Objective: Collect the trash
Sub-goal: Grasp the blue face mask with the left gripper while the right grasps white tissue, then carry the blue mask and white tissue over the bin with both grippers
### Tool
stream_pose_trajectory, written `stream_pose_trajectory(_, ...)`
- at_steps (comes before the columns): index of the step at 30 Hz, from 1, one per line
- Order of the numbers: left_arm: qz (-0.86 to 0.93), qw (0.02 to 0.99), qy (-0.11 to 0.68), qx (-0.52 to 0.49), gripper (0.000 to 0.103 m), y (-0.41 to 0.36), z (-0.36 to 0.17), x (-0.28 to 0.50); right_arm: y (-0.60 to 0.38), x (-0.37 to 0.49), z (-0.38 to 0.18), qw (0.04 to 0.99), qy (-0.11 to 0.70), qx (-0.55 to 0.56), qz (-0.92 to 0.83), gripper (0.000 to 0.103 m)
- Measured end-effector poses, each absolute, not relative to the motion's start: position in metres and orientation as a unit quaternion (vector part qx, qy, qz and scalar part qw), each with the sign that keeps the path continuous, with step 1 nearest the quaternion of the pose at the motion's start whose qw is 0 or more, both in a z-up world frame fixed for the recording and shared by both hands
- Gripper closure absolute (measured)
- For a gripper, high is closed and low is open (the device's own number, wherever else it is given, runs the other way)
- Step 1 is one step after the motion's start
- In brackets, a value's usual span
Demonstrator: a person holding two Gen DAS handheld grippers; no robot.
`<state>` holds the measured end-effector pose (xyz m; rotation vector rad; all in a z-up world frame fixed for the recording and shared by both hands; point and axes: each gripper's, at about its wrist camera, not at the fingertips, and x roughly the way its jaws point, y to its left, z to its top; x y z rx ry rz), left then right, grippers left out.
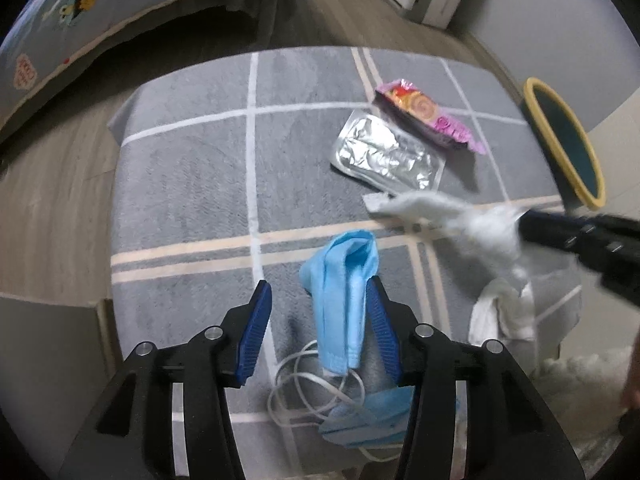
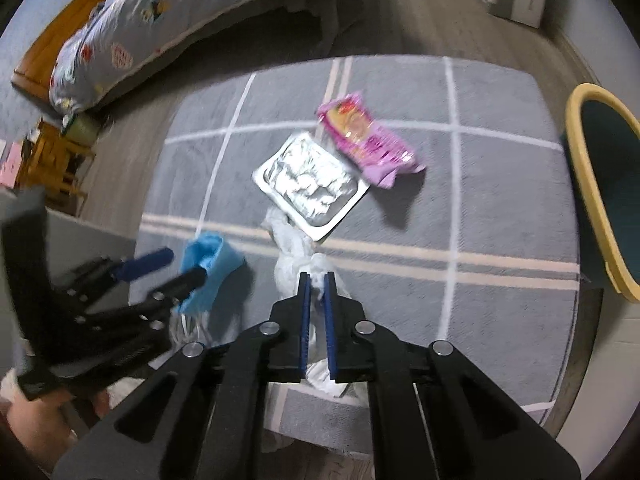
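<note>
Grey pile rug with pale crossing stripes (image 2: 500,208), laid on wood-look floor; carries all the litter.

Left tongs (image 1: 318,300): blue ribbed pads standing apart, either side of a crumpled light-blue face mask (image 1: 344,292) with tangled white ear loops; its right pad touches the mask's edge, the left pad is clear of it.

Right tongs (image 2: 316,280): pads drawn close together, clamped on a twisted white tissue (image 2: 296,260). From the left wrist view the tissue (image 1: 452,220) is blurred and stretches from the tongs' tip toward 10 o'clock.

Crinkled silver foil tray (image 2: 308,184): flat on the rug, its near corner touching the tissue's far end.

Pink and purple snack wrapper (image 2: 368,140): at 1 o'clock of the tray, just beside it.

Teal bin with yellow rim (image 2: 600,184): at 3 o'clock, off the rug's edge.

Second white wad (image 1: 500,312): near rug edge, below the right tongs.

Bed with blue cartoon-print quilt (image 2: 160,12): at 11 o'clock.
</note>
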<state>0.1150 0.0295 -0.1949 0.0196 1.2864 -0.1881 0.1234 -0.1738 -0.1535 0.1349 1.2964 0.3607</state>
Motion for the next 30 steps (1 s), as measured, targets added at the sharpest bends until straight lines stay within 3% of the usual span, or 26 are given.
stream_pose_trajectory(2, -0.089, 0.791, 0.605, 0.012, 0.055, 0.029, -0.199, 0.118, -0.178, 0.126, -0.152, 0.782, 0.597, 0.074, 0.164, 0.097)
stream_pose_trajectory(4, -0.094, 0.788, 0.608, 0.019, 0.087, 0.025, -0.201, 0.119, -0.179, 0.130, -0.150, 0.783, 0.594, 0.083, 0.161, 0.097)
stream_pose_trajectory(19, -0.091, 0.857, 0.507, 0.001, 0.090, 0.031, -0.129, 0.122, -0.210, 0.139, -0.086, 0.825, 0.525, 0.129, 0.163, 0.097)
stream_pose_trajectory(30, -0.133, 0.867, 0.480, 0.030, 0.090, -0.024, -0.093, 0.136, -0.277, 0.147, -0.058, 0.848, 0.493, 0.151, 0.122, 0.097)
